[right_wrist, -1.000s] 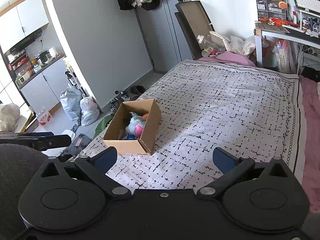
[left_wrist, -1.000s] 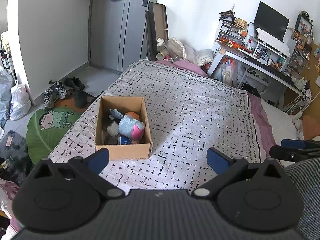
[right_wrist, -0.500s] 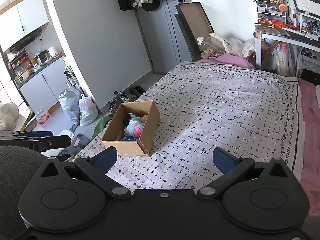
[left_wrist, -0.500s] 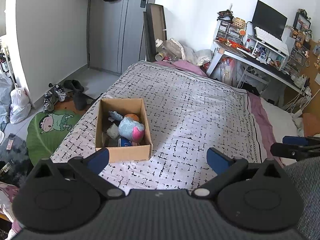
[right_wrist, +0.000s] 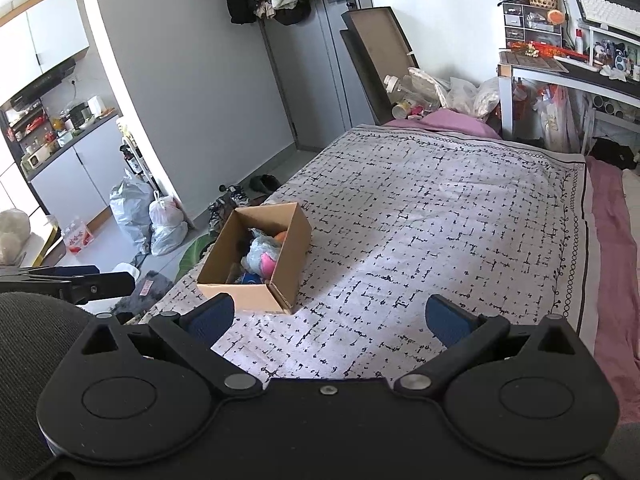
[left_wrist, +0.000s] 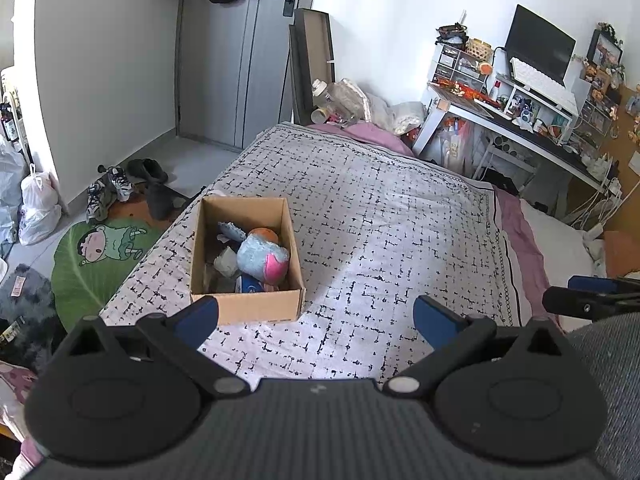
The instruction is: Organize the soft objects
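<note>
A brown cardboard box [left_wrist: 256, 312] [right_wrist: 296, 240] sits on the patterned bedspread near the bed's left edge. Inside it lie several soft toys, among them a light blue and pink plush [left_wrist: 262, 260] [right_wrist: 260, 258] and an orange one [left_wrist: 264, 235]. My left gripper [left_wrist: 316, 316] is held high over the near end of the bed, open and empty, with the box just beyond its left finger. My right gripper [right_wrist: 328, 316] is open and empty too, to the right of the box and well back from it. Each gripper's fingers show at the edge of the other's view.
The bedspread [left_wrist: 380, 220] stretches ahead with a pink sheet [right_wrist: 612, 240] along its right side. A cluttered desk [left_wrist: 520, 112] stands at the far right. Shoes [left_wrist: 116, 188], bags [right_wrist: 160, 220] and a green mat [left_wrist: 96, 256] lie on the floor left of the bed.
Both views have drawn back and risen slightly, so the box looks a little smaller and farther. Both grippers stay open and empty.
</note>
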The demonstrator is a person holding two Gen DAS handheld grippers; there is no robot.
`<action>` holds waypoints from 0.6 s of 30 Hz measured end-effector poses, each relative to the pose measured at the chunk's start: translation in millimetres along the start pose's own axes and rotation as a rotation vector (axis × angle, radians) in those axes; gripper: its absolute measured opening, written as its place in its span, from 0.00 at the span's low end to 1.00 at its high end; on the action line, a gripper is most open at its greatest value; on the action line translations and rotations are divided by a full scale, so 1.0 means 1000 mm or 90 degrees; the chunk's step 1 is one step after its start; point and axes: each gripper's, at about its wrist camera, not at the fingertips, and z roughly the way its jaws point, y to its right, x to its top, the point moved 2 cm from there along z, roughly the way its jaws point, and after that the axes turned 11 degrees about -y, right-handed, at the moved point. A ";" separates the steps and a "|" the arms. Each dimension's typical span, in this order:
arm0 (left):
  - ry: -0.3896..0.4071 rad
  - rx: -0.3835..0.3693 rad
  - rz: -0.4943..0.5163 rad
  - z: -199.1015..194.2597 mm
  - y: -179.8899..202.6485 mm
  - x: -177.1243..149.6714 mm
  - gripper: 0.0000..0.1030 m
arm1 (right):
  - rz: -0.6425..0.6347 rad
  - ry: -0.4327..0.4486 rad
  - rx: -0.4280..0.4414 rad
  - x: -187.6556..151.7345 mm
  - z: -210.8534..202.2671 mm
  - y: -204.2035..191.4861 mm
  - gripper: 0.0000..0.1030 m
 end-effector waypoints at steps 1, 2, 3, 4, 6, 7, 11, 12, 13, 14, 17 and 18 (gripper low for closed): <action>0.001 0.000 0.000 0.000 0.000 0.000 1.00 | 0.000 0.001 -0.001 0.000 0.000 0.000 1.00; 0.002 0.001 0.001 -0.001 0.000 0.000 1.00 | -0.001 0.001 -0.002 0.000 0.000 -0.001 1.00; 0.003 0.002 0.002 -0.001 0.000 0.000 1.00 | -0.001 0.001 -0.005 0.000 0.000 -0.001 1.00; 0.004 0.002 0.003 -0.001 0.001 0.000 1.00 | -0.001 0.000 -0.008 0.000 0.000 -0.001 1.00; 0.004 0.001 0.005 -0.002 0.000 0.001 1.00 | -0.001 0.000 -0.009 0.000 -0.001 -0.002 1.00; 0.005 0.001 0.005 -0.002 0.000 0.001 1.00 | -0.001 0.000 -0.009 0.000 -0.001 -0.002 1.00; 0.004 0.002 0.006 -0.001 0.000 0.000 1.00 | 0.000 -0.002 -0.009 0.000 0.000 -0.002 1.00; 0.005 0.001 0.005 -0.001 -0.001 -0.001 1.00 | -0.001 -0.003 -0.009 0.000 0.001 -0.002 1.00; 0.007 0.000 0.005 -0.001 -0.002 -0.001 1.00 | -0.001 -0.004 -0.009 0.000 0.003 -0.003 1.00; 0.008 0.000 0.003 -0.001 -0.003 0.000 1.00 | -0.002 -0.006 -0.010 0.000 0.004 -0.003 1.00; 0.013 0.002 -0.007 0.000 -0.009 0.001 1.00 | -0.002 -0.008 -0.010 0.000 0.007 -0.004 1.00; 0.013 0.005 -0.010 0.001 -0.012 0.001 1.00 | -0.002 -0.009 -0.010 0.001 0.009 -0.003 1.00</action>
